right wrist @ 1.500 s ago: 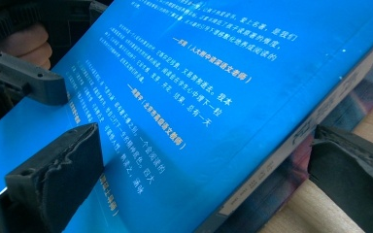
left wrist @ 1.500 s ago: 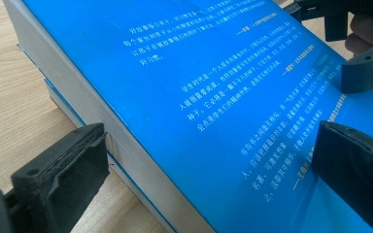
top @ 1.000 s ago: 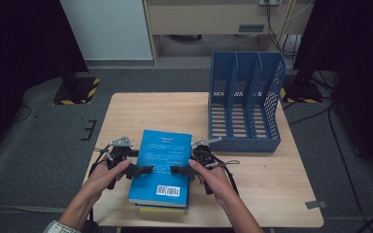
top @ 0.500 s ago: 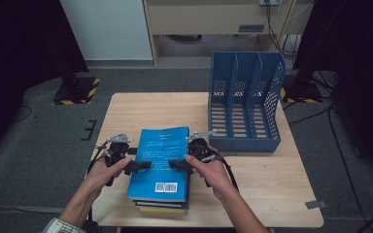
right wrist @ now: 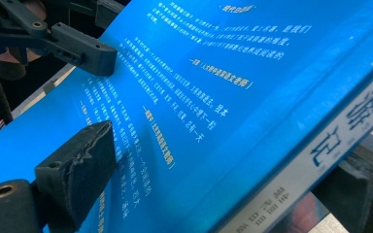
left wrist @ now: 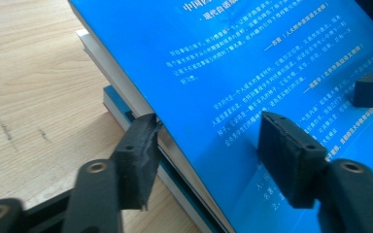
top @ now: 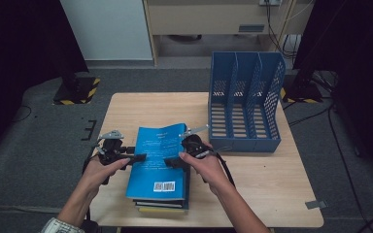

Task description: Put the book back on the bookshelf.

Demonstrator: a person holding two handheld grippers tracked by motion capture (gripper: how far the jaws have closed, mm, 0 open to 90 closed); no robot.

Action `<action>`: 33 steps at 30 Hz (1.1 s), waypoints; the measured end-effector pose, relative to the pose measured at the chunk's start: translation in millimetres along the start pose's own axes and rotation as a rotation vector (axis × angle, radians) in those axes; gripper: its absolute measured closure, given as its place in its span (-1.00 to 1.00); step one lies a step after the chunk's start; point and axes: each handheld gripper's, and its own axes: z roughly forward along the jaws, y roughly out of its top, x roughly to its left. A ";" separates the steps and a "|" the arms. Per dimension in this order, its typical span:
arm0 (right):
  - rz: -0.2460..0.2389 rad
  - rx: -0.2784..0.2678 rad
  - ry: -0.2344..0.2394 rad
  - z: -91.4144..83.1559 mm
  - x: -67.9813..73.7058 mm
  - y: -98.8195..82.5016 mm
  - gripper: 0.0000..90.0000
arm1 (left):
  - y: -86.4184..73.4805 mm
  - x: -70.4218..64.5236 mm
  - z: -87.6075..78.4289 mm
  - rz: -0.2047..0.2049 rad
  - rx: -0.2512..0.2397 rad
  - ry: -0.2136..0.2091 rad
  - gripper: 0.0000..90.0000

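A blue book (top: pixel 158 155) lies on top of a small stack of books (top: pixel 162 205) near the table's front edge. My left gripper (top: pixel 138 158) is at its left edge. In the left gripper view (left wrist: pixel 211 128) one pad sits under the page edge and the other on the cover (left wrist: pixel 252 63); these jaws have just been closing with the book between them. My right gripper (top: pixel 171 162) grips the right side. In its own view (right wrist: pixel 228 155) one pad is on the cover (right wrist: pixel 223 97) and the other under the spine. Its jaws closed slightly on the book, which tilts up at the right.
A blue three-slot file holder (top: pixel 245 102) stands at the back right of the wooden table (top: pixel 272 194). Bare wood lies behind the books and to the front right. Dark floor surrounds the table, with a cabinet behind.
The book's right side has risen off the stack with my right gripper. Both grippers have closed in on the book's edges, the left one more.
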 end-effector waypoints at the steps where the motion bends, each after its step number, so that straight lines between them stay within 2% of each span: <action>1: -0.002 0.002 -0.002 0.2 0.6 0.8 -0.80 | 0.4 -0.2 -0.9 0.001 0.000 0.005 -0.04; 6: 0.016 0.012 -0.012 1.2 -0.3 4.2 -0.74 | 2.1 -0.6 -4.4 0.006 0.000 0.021 0.12; 12: 0.044 -0.018 0.017 -5.9 -4.6 8.3 -0.43 | 3.6 1.3 -9.6 0.003 0.002 0.019 0.30; 15: 0.030 -0.018 0.012 -8.2 -2.2 12.2 -0.36 | 5.0 1.9 -12.3 -0.001 0.008 0.018 0.37; 21: 0.011 -0.019 0.020 -11.3 1.7 21.3 -0.22 | 7.3 2.6 -18.5 -0.010 -0.014 0.017 0.48; 25: -0.011 -0.025 0.009 -14.6 4.1 28.3 -0.17 | 15.0 0.3 -24.4 0.018 -0.020 0.037 0.51; 33: -0.049 -0.037 -0.017 -21.0 8.1 45.0 -0.09 | 31.3 0.2 -33.4 0.043 -0.023 0.058 0.57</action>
